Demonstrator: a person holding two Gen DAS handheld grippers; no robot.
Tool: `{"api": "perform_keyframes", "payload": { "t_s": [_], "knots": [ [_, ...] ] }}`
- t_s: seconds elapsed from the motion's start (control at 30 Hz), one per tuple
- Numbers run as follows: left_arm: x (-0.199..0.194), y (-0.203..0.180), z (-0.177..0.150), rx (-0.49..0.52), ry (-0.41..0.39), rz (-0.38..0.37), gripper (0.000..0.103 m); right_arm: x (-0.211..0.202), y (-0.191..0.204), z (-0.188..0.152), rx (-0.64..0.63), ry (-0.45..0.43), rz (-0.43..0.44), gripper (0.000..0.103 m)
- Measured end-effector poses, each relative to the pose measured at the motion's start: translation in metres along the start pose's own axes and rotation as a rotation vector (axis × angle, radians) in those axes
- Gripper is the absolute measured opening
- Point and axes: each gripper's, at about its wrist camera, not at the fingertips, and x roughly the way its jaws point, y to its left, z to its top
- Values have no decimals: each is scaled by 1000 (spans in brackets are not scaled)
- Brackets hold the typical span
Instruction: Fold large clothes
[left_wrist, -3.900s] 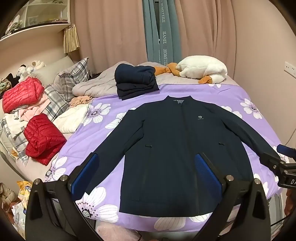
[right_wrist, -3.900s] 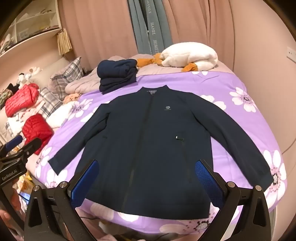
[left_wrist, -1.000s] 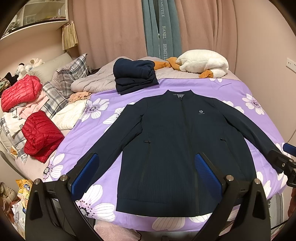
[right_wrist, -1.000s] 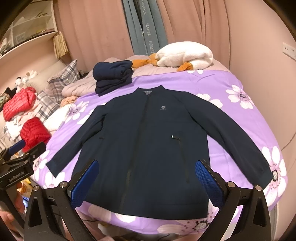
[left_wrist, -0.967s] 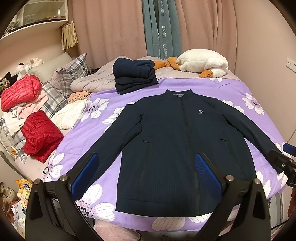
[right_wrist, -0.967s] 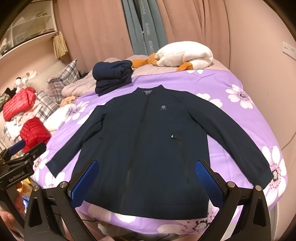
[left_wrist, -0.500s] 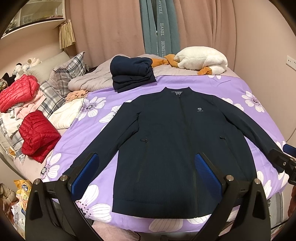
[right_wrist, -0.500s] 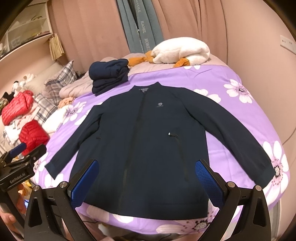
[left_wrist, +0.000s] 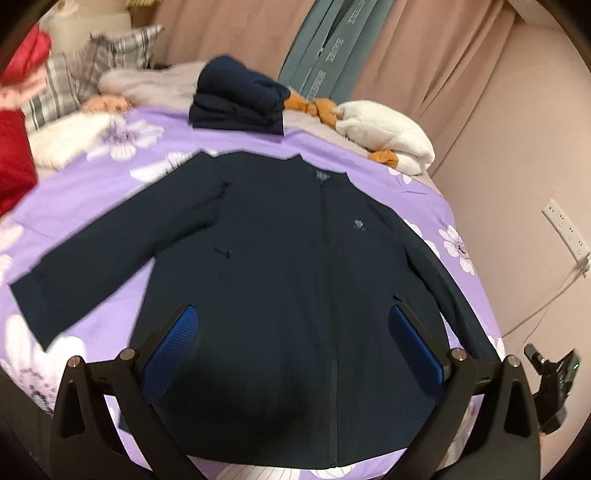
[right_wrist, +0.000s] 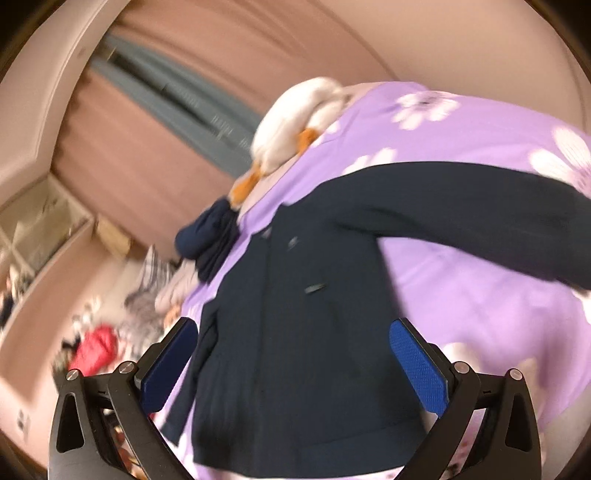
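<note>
A dark navy zip jacket (left_wrist: 280, 280) lies flat, front up, on the purple flowered bedspread (left_wrist: 92, 192), both sleeves spread outward. My left gripper (left_wrist: 293, 321) hovers open over the jacket's lower hem with nothing between its blue pads. In the right wrist view, blurred and tilted, the same jacket (right_wrist: 295, 332) fills the lower middle, its right sleeve (right_wrist: 480, 210) stretching to the right. My right gripper (right_wrist: 293, 332) is open above the hem, holding nothing. The body of the right gripper (left_wrist: 554, 380) shows at the lower right of the left wrist view.
A stack of folded navy clothes (left_wrist: 236, 99) sits near the head of the bed. A white plush toy (left_wrist: 388, 133) lies at the back right. Red jackets (left_wrist: 14, 158) and plaid pillows (left_wrist: 92, 70) pile up on the left. A wall socket (left_wrist: 565, 232) and cable are on the right.
Both grippers have moved closer to the jacket. The right gripper has swung and rolled sharply, so its view is tilted and blurred. The jacket itself lies as before.
</note>
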Motion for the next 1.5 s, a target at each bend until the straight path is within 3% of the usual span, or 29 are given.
{"api": "perform_keyframes", "payload": {
  "t_s": [0.13,0.27,0.4,0.53,0.6,0.73,0.8,0.87,0.9,0.93,0.97,1.07,1.27,1.3,1.4,1.5],
  "knots": [
    [21,1,-6,3,34,-11,103,-7,-46,-2,167,-24,-44,103],
    [36,7,-13,-25,94,-34,103,5,-75,-8,251,-8,-169,103],
    [41,12,-10,-31,92,-4,103,27,-94,-8,306,-15,-216,103],
    [44,17,-5,-34,75,27,103,33,-92,5,259,-137,-272,103],
    [50,20,-3,-47,78,30,103,39,-99,14,304,-189,-297,103],
    [60,25,0,-63,87,41,103,35,-116,36,438,-358,-234,102],
    [64,28,2,-67,91,50,103,28,-128,43,511,-437,-214,92],
    [69,31,6,-75,96,57,103,30,-134,49,544,-463,-246,53],
    [72,33,9,-80,98,60,103,32,-137,54,541,-455,-279,43],
    [74,35,13,-85,101,62,103,32,-136,59,532,-442,-318,25],
    [77,38,17,-90,101,65,103,33,-133,67,507,-428,-356,15],
    [85,47,33,-102,94,90,103,29,-107,99,376,-420,-428,6],
    [96,75,56,-156,74,88,103,45,7,164,-26,-374,-519,6],
    [98,81,60,-165,79,86,103,57,42,173,-134,-354,-552,6],
    [100,99,66,-199,92,76,103,98,128,174,-404,-324,-620,6],
    [96,121,70,-244,84,85,103,154,201,144,-685,-248,-624,6]
  ]
}}
